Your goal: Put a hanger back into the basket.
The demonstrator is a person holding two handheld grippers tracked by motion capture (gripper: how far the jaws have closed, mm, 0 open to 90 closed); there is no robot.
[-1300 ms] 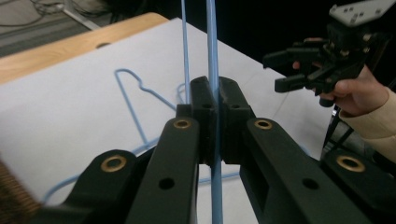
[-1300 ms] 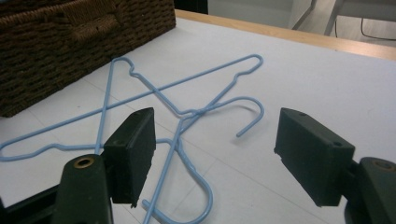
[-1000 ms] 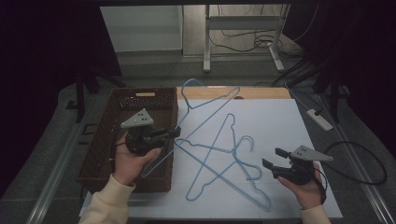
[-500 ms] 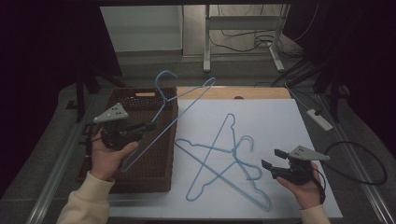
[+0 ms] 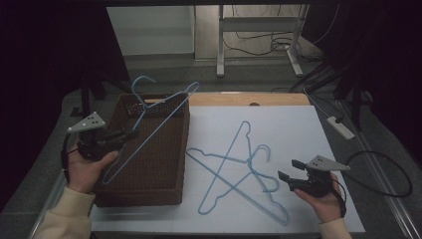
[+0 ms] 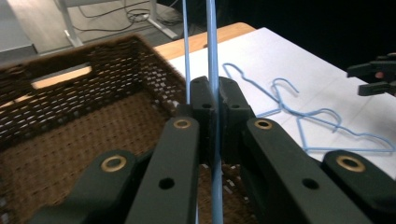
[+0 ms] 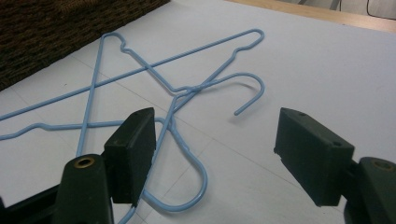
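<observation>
My left gripper is shut on a blue wire hanger and holds it tilted above the brown wicker basket. In the left gripper view the jaws pinch the hanger's wire over the basket's inside. Two more blue hangers lie crossed on the white sheet. My right gripper stands open near the sheet's front right, a little to the right of them. In the right gripper view its jaws stand wide above the hangers' hooks.
A white power strip and a looped black cable lie right of the sheet. The wooden table edge shows behind the sheet. Desk legs and cables stand beyond the table. My right gripper shows far off in the left gripper view.
My left hand has carried the held hanger leftward, from the basket's right edge to above the basket. The right hand and the two hangers on the sheet have stayed put.
</observation>
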